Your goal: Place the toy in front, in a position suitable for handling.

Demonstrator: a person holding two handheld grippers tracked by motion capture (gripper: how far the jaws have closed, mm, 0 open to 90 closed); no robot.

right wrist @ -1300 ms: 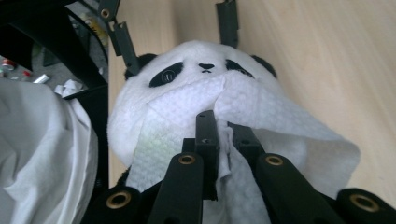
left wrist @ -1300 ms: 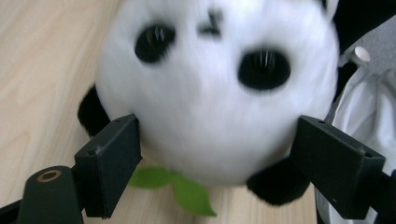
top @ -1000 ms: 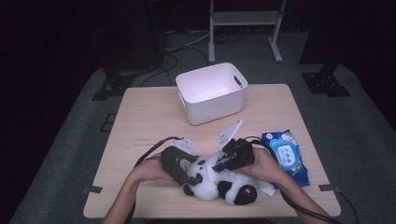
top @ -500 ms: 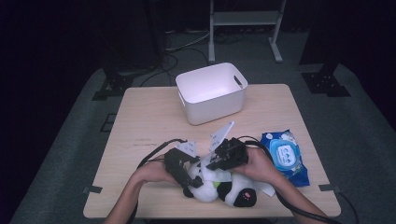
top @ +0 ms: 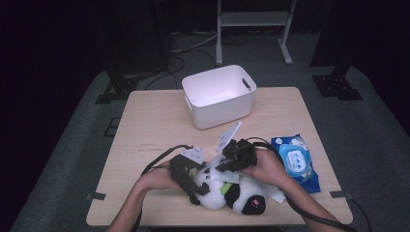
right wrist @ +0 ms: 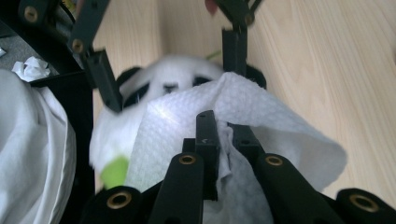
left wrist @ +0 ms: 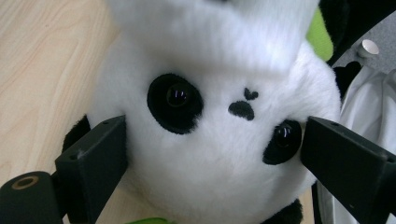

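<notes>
A black-and-white plush panda (top: 234, 195) lies near the table's front edge. My left gripper (top: 199, 186) clamps its head: in the left gripper view the two black jaws press into both sides of the panda's face (left wrist: 219, 126), so the left gripper (left wrist: 219, 156) is shut on it. My right gripper (top: 221, 166) reaches in from the right, just above the toy. Its jaws are shut on a white wipe (right wrist: 187, 126), which drapes over the panda's body below the panda's head (right wrist: 175, 74). Here the right gripper (right wrist: 219, 128) points toward the left gripper's fingers (right wrist: 100, 70).
A white plastic bin (top: 220, 96) stands at the back middle of the wooden table (top: 154, 121). A blue pack of wipes (top: 295, 162) lies right of my right hand. Cables trail from both grippers across the front of the table.
The right gripper with the wipe has shifted slightly up and left over the panda. The left gripper has kept its hold on the head in place.
</notes>
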